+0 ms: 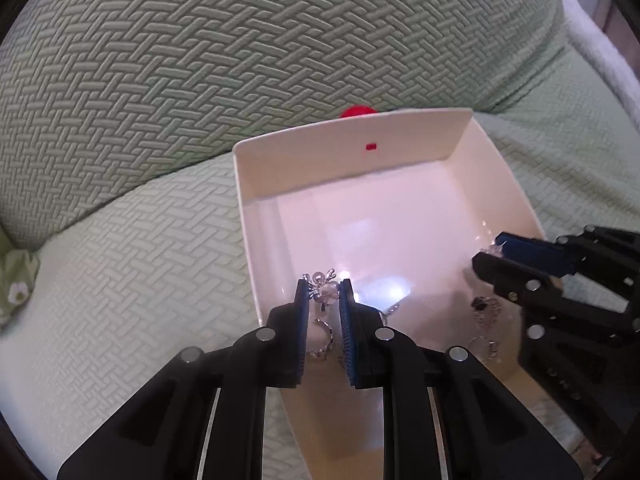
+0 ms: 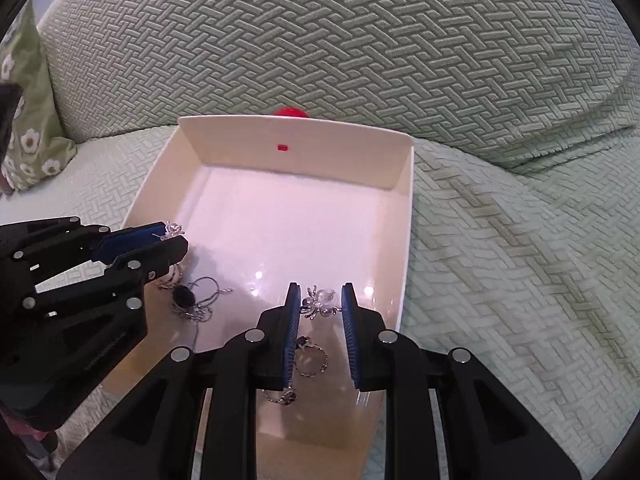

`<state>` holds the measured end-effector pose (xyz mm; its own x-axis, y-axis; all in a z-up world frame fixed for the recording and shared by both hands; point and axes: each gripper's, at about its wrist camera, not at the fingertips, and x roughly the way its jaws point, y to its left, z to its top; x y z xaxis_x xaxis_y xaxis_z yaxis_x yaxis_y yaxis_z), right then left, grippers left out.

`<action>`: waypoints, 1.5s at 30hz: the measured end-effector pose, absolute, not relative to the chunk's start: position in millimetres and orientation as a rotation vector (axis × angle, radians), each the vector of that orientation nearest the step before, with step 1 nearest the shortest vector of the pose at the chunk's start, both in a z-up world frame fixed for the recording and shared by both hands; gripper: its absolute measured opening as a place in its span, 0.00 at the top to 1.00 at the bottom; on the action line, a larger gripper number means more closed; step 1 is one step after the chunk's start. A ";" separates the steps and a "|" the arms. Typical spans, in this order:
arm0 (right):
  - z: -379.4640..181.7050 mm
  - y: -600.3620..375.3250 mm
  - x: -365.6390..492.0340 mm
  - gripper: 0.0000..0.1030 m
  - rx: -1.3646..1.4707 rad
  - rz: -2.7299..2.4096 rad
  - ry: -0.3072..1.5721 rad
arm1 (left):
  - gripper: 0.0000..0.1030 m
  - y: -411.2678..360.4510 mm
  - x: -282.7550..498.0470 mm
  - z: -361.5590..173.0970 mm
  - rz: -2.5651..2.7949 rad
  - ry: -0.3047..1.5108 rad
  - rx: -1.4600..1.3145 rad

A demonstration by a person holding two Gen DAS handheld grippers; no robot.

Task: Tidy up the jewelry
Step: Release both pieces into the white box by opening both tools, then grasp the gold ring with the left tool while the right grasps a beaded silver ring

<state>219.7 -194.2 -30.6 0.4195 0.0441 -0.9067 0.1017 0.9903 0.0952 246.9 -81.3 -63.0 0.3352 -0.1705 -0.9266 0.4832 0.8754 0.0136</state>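
A white open box (image 1: 352,148) (image 2: 296,136) sits on a green quilted sofa. My left gripper (image 1: 324,292) is shut on a silver pearl brooch (image 1: 322,286), held over the box's near left side; it also shows in the right wrist view (image 2: 174,231). My right gripper (image 2: 320,300) is shut on another silver pearl brooch (image 2: 320,300) over the box's near right side; it also shows in the left wrist view (image 1: 494,248). Silver rings (image 1: 322,340) (image 2: 310,360) and a dark-stone piece with a chain (image 2: 186,296) lie on the box floor.
A red round object (image 1: 358,112) (image 2: 290,112) peeks out behind the box's far wall. The sofa back cushion (image 1: 240,40) rises behind the box. A green floral pillow (image 2: 24,120) lies at the left.
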 end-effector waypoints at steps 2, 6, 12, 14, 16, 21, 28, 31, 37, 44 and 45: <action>-33.2 -195.4 220.3 0.79 0.152 -0.038 1.145 | 0.86 -85.1 244.2 -64.7 -0.438 1.148 0.331; -41.3 -193.4 220.8 0.77 0.143 -0.041 1.146 | 0.85 -86.2 243.2 -63.5 -0.442 1.157 0.313; -44.7 -177.4 217.4 0.50 0.146 0.016 1.146 | 0.85 -81.1 246.4 -61.3 -0.437 1.147 0.350; -42.8 -172.4 216.5 0.49 0.115 0.010 1.142 | 0.85 -82.4 245.6 -61.9 -0.440 1.153 0.334; -40.6 -170.9 216.6 0.49 0.109 0.008 1.139 | 0.84 -84.1 245.2 -62.4 -0.446 1.161 0.312; -31.4 -182.2 215.4 0.43 0.124 -0.015 1.121 | 0.83 -70.0 240.1 -52.8 -0.453 1.158 0.280; -6.8 -192.4 179.2 0.42 0.225 -0.015 1.048 | 0.39 -26.8 200.7 -3.9 -0.457 1.037 0.192; 1.6 -191.7 155.4 0.41 0.262 0.009 1.020 | 0.32 -10.4 165.5 9.2 -0.458 0.994 0.172; -8.0 -179.5 92.4 0.37 0.261 -0.015 1.003 | 0.30 19.2 100.2 -8.3 -0.444 1.001 0.174; -29.9 -176.8 62.4 0.37 0.265 -0.042 1.056 | 0.31 8.8 69.2 -45.1 -0.451 1.078 0.249; -31.1 -177.5 61.2 0.37 0.268 -0.044 1.058 | 0.31 7.0 67.8 -46.6 -0.449 1.077 0.265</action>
